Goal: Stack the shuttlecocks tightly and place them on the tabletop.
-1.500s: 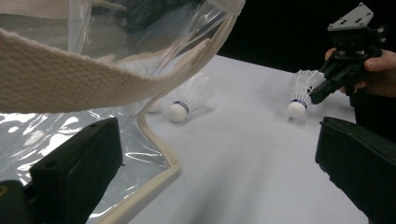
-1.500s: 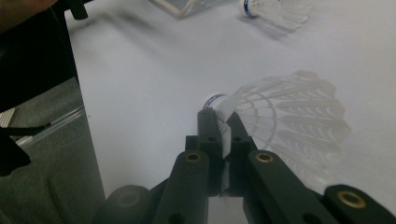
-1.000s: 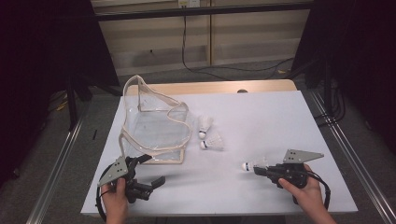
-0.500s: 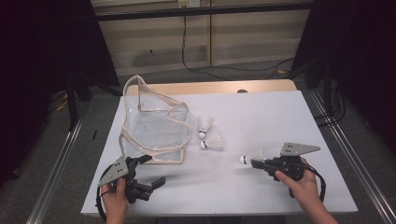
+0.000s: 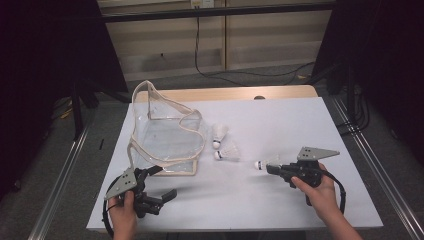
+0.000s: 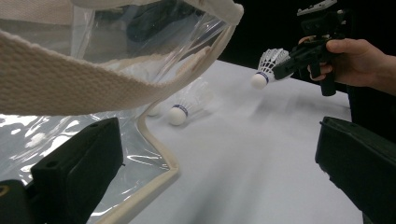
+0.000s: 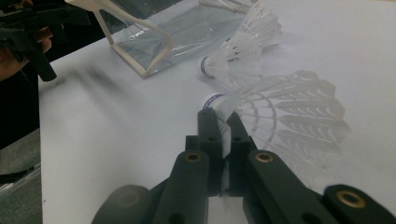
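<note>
"Where was the shuttlecock (image 5: 262,163) just then?"

"It was pinched in the right gripper (image 5: 270,168), held just above the white table (image 5: 300,125), cork tip pointing toward the clear bag (image 5: 167,135). The jaws were closed nearly all the way on the edge of its feather skirt."

"Would that grip have suited it?"

"Probably, though lightly. The thing looked almost weightless, and the skirt thin and easily crushed; the cork base seemed the firmer place to take hold."

"And the left gripper (image 5: 165,194)?"

"Its jaws stood wide apart with nothing between them, near the bag's trimmed front corner. The bag looked soft and floppy, its webbing strap (image 6: 93,81) the surest purchase. Two more shuttlecocks (image 5: 226,150) lay beside it."
</note>
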